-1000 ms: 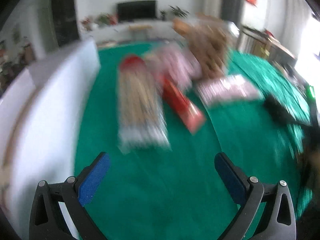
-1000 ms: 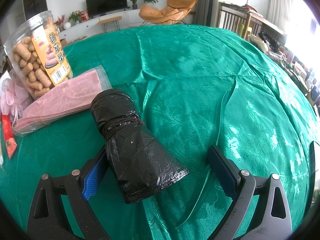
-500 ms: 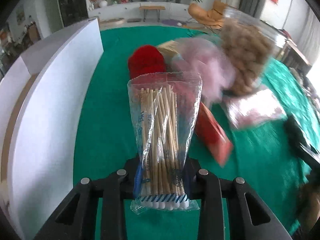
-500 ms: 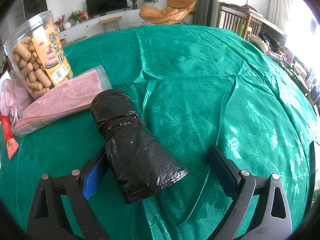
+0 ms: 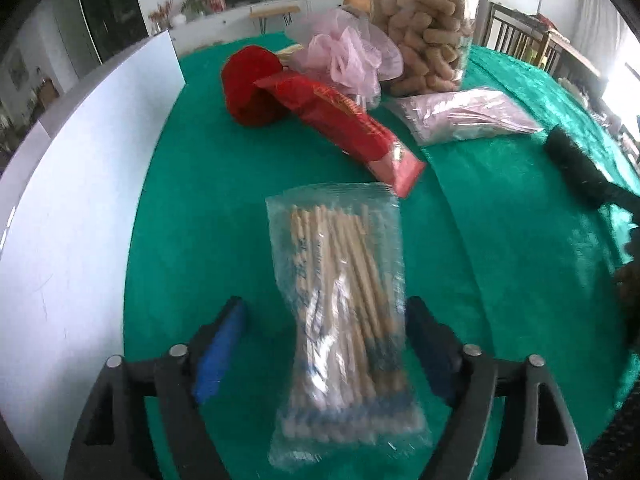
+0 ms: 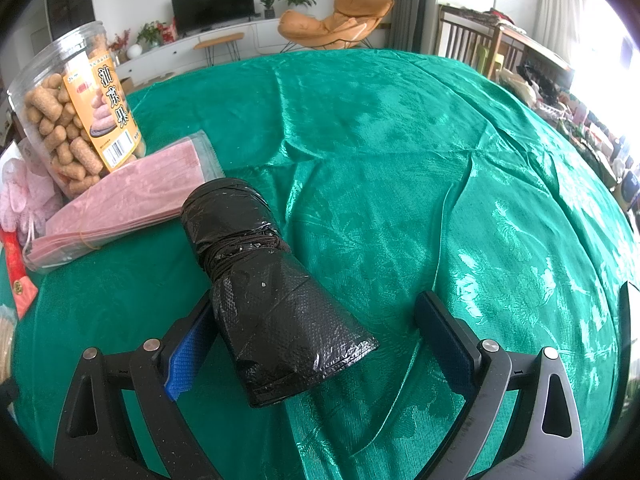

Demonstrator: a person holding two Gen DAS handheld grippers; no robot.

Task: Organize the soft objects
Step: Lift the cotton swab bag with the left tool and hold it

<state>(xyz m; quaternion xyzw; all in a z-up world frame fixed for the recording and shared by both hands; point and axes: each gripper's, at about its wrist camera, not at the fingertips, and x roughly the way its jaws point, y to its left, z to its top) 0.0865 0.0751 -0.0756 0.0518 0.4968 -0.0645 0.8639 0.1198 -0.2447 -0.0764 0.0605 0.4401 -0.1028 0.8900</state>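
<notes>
A clear bag of wooden cotton swabs (image 5: 340,280) lies on the green tablecloth (image 5: 500,240), its near end between the fingers of my left gripper (image 5: 325,304). That gripper's jaws are opening: the left pad stands clear of the bag and the right pad is beside its edge. A black roll of plastic bags (image 6: 260,272), tied with dark string, lies between the wide-apart fingers of my right gripper (image 6: 316,302). The roll rests against the left finger, far from the right one. From the left wrist the same black roll (image 5: 576,164) shows at the far right.
Beyond the swabs lie a red packet (image 5: 344,120), a red soft bundle (image 5: 248,88), a pink mesh pouf (image 5: 348,56), a snack jar (image 6: 76,120) and a bag of pink sheets (image 6: 128,196). A white panel (image 5: 80,200) runs along the left.
The left gripper, open a second ago, was shut on the swab bag half a second ago; its jaws have since parted and it has dropped lower. The right gripper and black roll have not moved.
</notes>
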